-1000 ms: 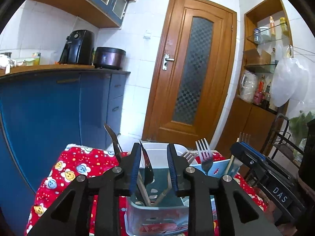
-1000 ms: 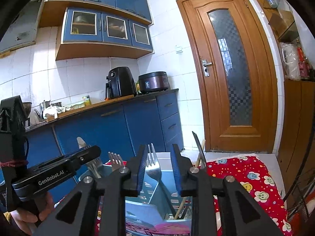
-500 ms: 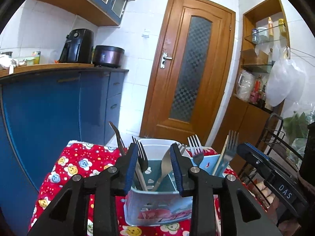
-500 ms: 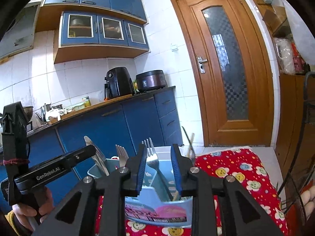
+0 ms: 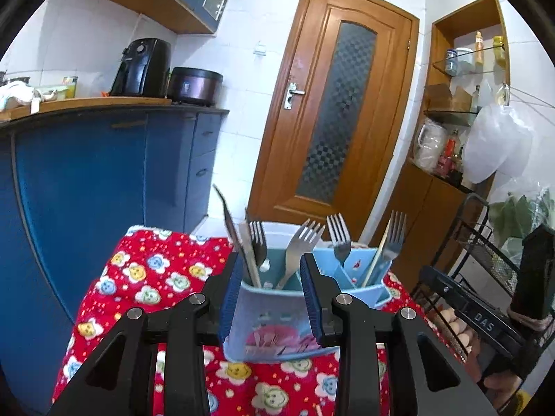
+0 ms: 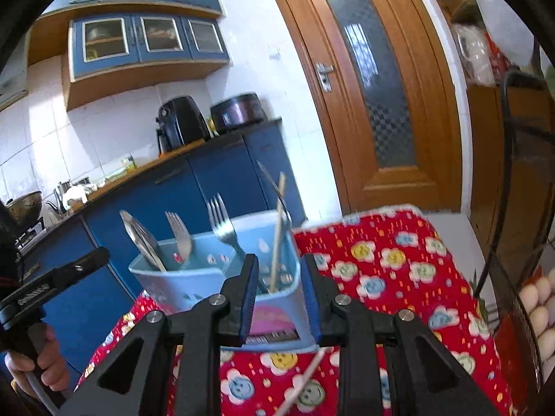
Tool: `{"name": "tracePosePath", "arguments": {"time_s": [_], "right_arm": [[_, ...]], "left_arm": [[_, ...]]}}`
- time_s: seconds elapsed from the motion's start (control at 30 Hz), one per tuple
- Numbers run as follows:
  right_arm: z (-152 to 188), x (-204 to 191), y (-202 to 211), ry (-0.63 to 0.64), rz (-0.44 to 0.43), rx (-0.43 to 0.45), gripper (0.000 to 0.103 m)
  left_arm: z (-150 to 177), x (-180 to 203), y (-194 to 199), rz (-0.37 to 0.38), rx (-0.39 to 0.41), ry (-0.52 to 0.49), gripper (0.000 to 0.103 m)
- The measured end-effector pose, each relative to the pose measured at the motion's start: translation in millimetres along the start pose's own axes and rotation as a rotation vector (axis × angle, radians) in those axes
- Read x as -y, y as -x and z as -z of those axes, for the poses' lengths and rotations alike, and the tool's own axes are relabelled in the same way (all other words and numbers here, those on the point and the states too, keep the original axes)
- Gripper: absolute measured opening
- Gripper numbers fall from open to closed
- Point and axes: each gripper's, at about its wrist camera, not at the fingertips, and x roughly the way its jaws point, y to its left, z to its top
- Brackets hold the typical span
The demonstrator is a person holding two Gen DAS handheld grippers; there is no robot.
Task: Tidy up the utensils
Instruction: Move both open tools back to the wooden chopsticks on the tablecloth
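Both grippers are seen drawn back from the blue utensil caddy [image 5: 277,315] since the earlier frames; a fork formerly between the right pads is no longer held. Forks [image 5: 300,242], a knife [image 5: 229,218] and chopsticks [image 6: 277,228] are stood upright in its compartments, handles down, so types are kept apart; the caddy is set near the far edge of the red flowered cloth [image 5: 145,277]. The left gripper [image 5: 270,298] and right gripper [image 6: 279,298] are each pointed slightly downward, fingers narrowly parted, nothing gripped; a hand [image 6: 31,367] is seen on the left handle.
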Motion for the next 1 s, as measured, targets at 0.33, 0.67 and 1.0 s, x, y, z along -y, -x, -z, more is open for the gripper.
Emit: {"name": "tracePosePath", "arguments": {"time_s": [0.33, 0.67, 1.0], "right_arm": [[21.9, 26.6, -28.1, -0.073, 0.048, -0.189, 0.028], [31.4, 61.5, -66.1, -0.231, 0.063, -0.345, 0.028], [34.8, 72.9, -108.2, -0.232, 0.146, -0.442, 0.028]], "left_arm": [[23.3, -11.3, 11.5, -0.028, -0.061, 0.034, 0.035], [46.9, -28.2, 2.6, -0.066, -0.136, 0.082, 0.035], [67.9, -40.9, -7.6, -0.101, -0.202, 0.096, 0.035]]}}
